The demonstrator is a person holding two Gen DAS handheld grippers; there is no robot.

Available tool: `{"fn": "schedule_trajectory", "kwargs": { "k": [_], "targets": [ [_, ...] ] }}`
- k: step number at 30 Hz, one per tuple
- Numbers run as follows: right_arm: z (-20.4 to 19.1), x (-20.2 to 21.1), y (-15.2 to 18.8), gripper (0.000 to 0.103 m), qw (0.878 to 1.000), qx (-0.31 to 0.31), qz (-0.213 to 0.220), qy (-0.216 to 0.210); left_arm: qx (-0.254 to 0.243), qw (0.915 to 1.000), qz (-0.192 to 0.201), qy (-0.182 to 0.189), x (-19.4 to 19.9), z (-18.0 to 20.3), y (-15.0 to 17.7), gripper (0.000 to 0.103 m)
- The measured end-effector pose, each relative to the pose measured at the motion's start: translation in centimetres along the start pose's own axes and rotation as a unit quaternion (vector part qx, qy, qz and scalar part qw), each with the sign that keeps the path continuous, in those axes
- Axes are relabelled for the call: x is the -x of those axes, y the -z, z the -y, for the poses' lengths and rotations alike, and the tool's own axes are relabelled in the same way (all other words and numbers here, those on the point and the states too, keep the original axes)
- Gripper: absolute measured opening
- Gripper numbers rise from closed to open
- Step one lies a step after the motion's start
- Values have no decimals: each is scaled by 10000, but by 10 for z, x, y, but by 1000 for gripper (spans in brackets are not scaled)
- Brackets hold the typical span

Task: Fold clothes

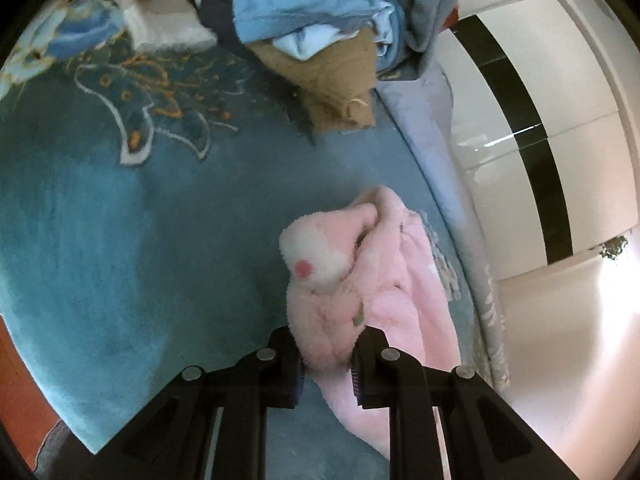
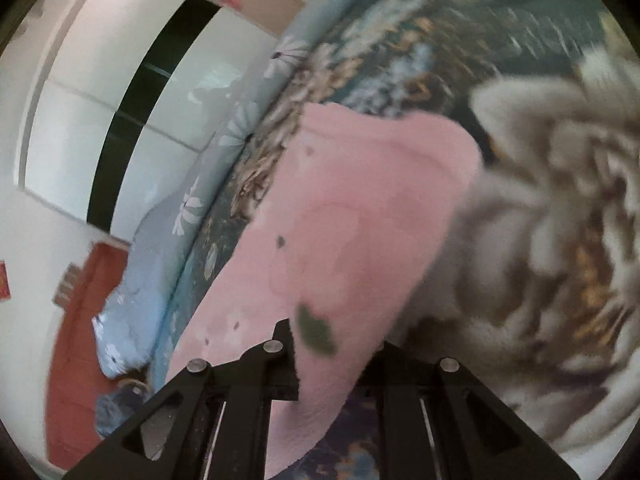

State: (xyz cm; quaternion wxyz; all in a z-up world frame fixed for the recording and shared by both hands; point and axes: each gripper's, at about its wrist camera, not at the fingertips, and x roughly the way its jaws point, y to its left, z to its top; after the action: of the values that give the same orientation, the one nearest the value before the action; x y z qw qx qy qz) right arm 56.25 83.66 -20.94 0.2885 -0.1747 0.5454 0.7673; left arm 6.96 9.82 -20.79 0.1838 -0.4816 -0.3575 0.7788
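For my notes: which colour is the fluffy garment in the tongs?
Pale pink garment, clearest in the left wrist view.

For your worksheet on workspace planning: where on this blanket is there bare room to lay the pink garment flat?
Bare blue blanket lies left of the pink garment, below the embroidered flower. The clothes pile crowds the far edge.

The left gripper is pointed down and forward, its two black fingers drawn in on a bunched fold of the pink fleece garment, which is pinched between the pads. The right gripper is likewise closed on the pink fleece garment, the cloth being held between its fingers.
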Motion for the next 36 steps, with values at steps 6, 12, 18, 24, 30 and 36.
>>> {"fn": "schedule_trajectory", "kwargs": {
  "k": [6,12,18,24,30,36],
  "targets": [
    [1,13,-6,33,9998,12,173,132,-321,9991,-170,212,17,13,-7,32],
    [-1,78,-20,45,9824,329,1316,1285,-575,9948,690,-486,78,16,-22,55],
    [-114,22,-13,47,9587,2640,531,913,-1071,9895,927,-277,63,71,-39,59],
    [-229,-108,62,47,8718,4720,-1308,-54,-1810,9832,-186,-123,-19,110,0,59],
    [-275,-168,113,47,7788,5839,-2270,-315,-1774,9826,-419,-365,-28,89,36,59],
    [-282,-193,135,47,7230,6346,-2726,-157,-1566,9868,-402,-100,-10,78,42,59]
  ]
}}
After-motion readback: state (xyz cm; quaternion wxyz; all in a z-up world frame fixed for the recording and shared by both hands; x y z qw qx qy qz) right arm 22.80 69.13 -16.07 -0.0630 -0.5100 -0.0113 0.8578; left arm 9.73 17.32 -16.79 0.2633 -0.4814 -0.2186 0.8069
